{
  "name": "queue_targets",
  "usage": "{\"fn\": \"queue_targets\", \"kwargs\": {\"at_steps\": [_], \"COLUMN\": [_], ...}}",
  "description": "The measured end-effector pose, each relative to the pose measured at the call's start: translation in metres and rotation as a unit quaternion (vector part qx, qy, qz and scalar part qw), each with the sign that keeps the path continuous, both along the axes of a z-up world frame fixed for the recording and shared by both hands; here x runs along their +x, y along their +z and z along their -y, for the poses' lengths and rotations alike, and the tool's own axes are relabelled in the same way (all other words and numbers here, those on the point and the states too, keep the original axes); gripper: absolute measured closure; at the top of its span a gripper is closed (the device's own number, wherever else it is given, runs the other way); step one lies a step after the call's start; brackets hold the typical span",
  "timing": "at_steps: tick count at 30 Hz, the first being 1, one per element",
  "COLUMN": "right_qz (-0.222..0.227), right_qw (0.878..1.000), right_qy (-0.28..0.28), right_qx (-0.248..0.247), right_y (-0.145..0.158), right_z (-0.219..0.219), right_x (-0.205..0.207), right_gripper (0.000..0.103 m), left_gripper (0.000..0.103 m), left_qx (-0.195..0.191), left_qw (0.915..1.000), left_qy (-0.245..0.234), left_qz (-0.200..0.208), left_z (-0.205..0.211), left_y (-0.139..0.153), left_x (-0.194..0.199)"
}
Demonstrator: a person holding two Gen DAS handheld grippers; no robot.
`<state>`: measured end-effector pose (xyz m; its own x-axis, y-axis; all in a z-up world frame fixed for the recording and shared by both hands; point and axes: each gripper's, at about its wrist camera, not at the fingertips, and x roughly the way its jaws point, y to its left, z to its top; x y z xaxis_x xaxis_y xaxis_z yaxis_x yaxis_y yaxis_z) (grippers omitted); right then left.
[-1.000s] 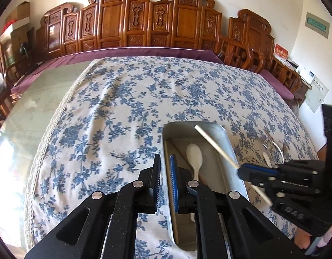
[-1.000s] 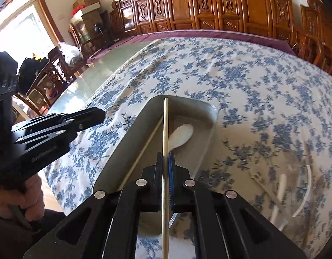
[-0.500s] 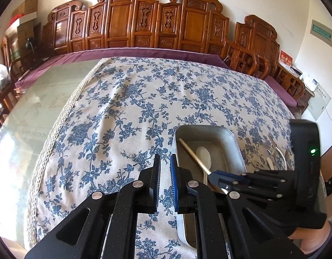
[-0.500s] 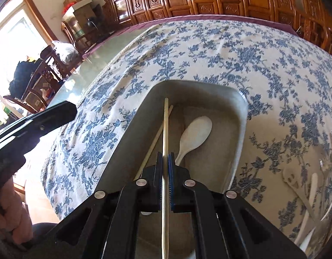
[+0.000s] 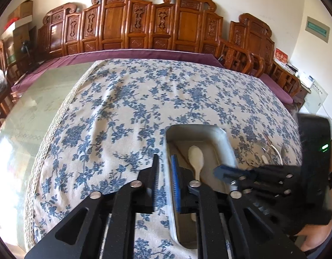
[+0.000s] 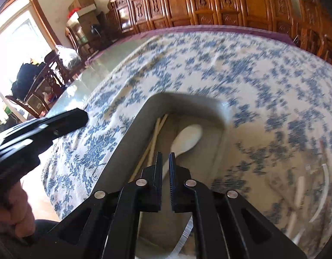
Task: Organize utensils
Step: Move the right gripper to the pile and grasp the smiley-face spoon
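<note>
Tablecloth [image 5: 127, 108]: I see blue floral fabric covering the table.
Tray [image 6: 225, 116]: metal, rectangular, resting on the cloth.
Left gripper [image 5: 164, 170]: I hold it over the tray's left rim; jaws slightly apart, nothing between them.
Right gripper [image 6: 165, 168]: I hold it above the tray interior; jaws slightly apart, empty.
Glass dish [image 6: 323, 185]: right of the tray, holding pale utensils (blurred, types unclear).
Spoon [image 6: 187, 137]: white, lying inside the tray.
Chopsticks [image 6: 155, 138]: two wooden sticks in the tray, just left of the spoon.
</note>
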<state>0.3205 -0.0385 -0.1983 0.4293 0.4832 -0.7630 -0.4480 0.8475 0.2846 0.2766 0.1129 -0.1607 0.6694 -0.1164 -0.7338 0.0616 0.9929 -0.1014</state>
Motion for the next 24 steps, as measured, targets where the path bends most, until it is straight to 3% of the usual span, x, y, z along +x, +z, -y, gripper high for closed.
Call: {"fn": "queue_targets", "kwargs": {"at_steps": [8,12,17,24], "right_qz": [0.062,0.063,0.052,0.009], "right_qw": [0.996,0.992,0.991,0.987], "right_qy": [-0.022,-0.042,-0.036,0.009], "right_qx": [-0.053,-0.098,-0.121,-0.158], "right_y": [0.027,0.022,0.01,-0.028], "right_z": [0.081,0.125,0.155,0.159], "right_x": [-0.017,-0.014,-0.011,-0.007], "right_gripper": [0.095,0.095,0.076,0.075], "left_gripper": [0.067,0.035,0.026,0.022], "left_qx": [-0.007,-0.009,-0.015,-0.006], "left_qw": [0.9994,0.9991,0.9985,0.9969], "left_qy": [-0.033,-0.042,-0.052,-0.078], "left_qz": [0.001,0.005,0.002,-0.004], "left_z": [0.033,0.049,0.062,0.093], "left_y": [-0.001,-0.001,-0.002,-0.008], "left_x": [-0.002,-0.002,-0.001,-0.002]}}
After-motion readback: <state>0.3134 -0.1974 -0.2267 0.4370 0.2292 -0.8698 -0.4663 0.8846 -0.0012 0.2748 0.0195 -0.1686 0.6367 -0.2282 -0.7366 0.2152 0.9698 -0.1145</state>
